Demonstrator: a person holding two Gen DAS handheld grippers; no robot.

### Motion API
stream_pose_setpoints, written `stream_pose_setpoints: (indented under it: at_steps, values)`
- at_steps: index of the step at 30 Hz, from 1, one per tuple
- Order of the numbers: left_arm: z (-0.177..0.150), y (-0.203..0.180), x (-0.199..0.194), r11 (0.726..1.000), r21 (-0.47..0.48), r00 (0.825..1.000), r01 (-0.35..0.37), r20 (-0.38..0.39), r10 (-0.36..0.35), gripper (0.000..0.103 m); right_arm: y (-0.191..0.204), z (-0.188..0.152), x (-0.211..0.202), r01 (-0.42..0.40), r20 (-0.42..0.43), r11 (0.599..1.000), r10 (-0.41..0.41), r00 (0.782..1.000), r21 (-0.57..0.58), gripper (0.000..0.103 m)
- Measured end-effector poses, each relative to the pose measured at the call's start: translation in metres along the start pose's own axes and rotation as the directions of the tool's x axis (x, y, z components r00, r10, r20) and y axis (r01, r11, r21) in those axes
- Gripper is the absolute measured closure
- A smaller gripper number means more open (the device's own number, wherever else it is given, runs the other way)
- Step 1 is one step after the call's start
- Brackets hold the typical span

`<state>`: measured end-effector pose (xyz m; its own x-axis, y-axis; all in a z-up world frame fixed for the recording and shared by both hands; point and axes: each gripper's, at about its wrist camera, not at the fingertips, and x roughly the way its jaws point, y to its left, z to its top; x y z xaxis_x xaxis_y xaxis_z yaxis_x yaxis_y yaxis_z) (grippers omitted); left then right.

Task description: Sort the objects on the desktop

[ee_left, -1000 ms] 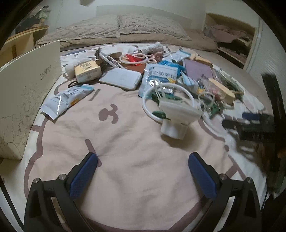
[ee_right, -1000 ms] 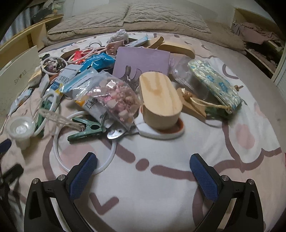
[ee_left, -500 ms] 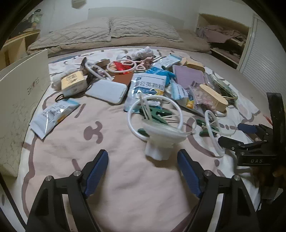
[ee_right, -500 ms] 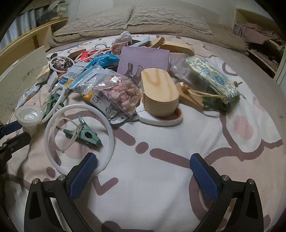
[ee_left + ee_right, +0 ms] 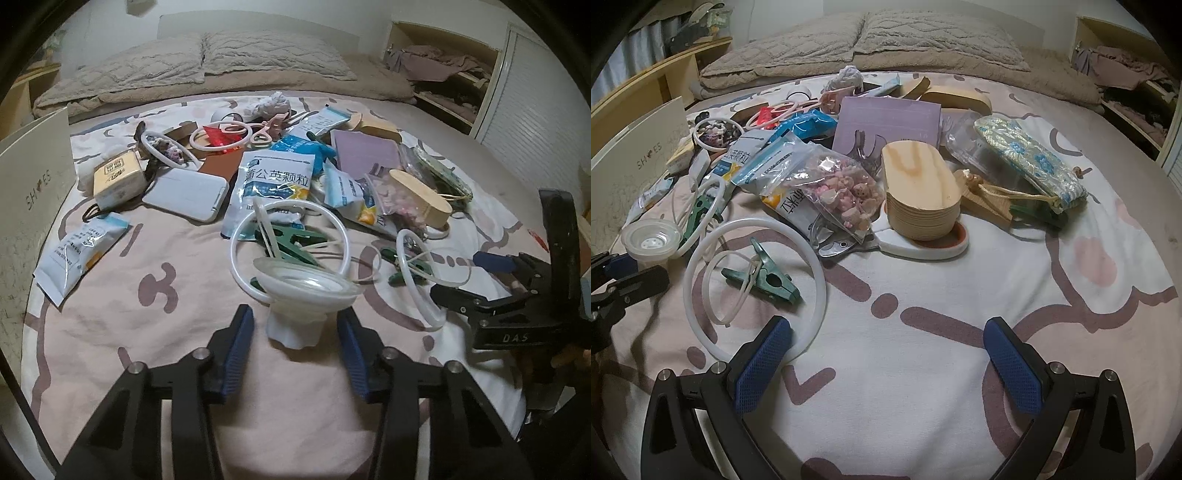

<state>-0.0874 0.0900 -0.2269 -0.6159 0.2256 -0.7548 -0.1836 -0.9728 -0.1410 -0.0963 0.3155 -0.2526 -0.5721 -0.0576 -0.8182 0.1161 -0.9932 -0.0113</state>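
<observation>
1. Bed sheet [image 5: 155, 343]: pink and white with brown lines; the clutter lies across its middle.
2. Plastic cup [image 5: 303, 295]: clear and wide-rimmed, upright on the sheet at the near edge of the clutter; in the right wrist view it stands at far left [image 5: 652, 240].
3. White ring [image 5: 288, 251]: just behind the cup, leaning against its rim; a green clip [image 5: 291, 242] lies inside it.
4. A second white ring [image 5: 753, 288] lies flat with another green clip [image 5: 764, 280] inside it, just ahead of the right claw's left finger.
5. Behind these: a blue-and-white packet [image 5: 273, 184], a white case [image 5: 186, 194], a purple card [image 5: 886, 122], a wooden box [image 5: 919, 192], a bag of pink trinkets [image 5: 842, 192] and a flowered pouch [image 5: 1030, 162].
6. A white shoe box [image 5: 29, 206] stands at the left edge.
7. Left claw [image 5: 295, 350]: jaws closing, the cup's base between the blue pads [image 5: 240, 350]; a gap shows on both sides, so it is not yet grasped.
8. Right claw [image 5: 886, 369]: spread wide, released, over bare sheet.
</observation>
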Motion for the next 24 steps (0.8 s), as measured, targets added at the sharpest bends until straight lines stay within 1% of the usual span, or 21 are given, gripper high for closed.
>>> stream_pose_setpoints:
  at_steps: [2,9,12,20,24]
  values:
    - [0.000,0.002,-0.001,1.000,-0.012,1.000,0.007,0.001,-0.007,0.066,0.000,0.000,0.000,0.002,0.002,1.000,-0.002,1.000,0.000,0.000]
    - [-0.003,0.009,-0.007,0.998,-0.059,1.000,0.016,-0.005,-0.016,0.069,0.002,0.000,0.000,0.012,0.009,1.000,-0.012,1.000,0.000,0.000]
    - [-0.007,0.013,-0.013,0.998,-0.061,1.000,0.002,-0.011,-0.002,0.076,0.002,0.000,-0.001,0.018,0.013,1.000,-0.018,1.000,0.000,0.000]
    - [-0.009,0.028,-0.034,0.995,-0.096,1.000,-0.025,-0.006,0.025,0.076,0.003,0.000,0.000,0.031,0.013,1.000,-0.031,0.999,0.004,0.000]
    - [-0.009,0.033,-0.048,0.994,-0.095,0.999,-0.045,-0.006,0.045,0.077,0.004,0.000,0.000,0.034,0.011,0.999,-0.035,0.999,0.005,0.000]
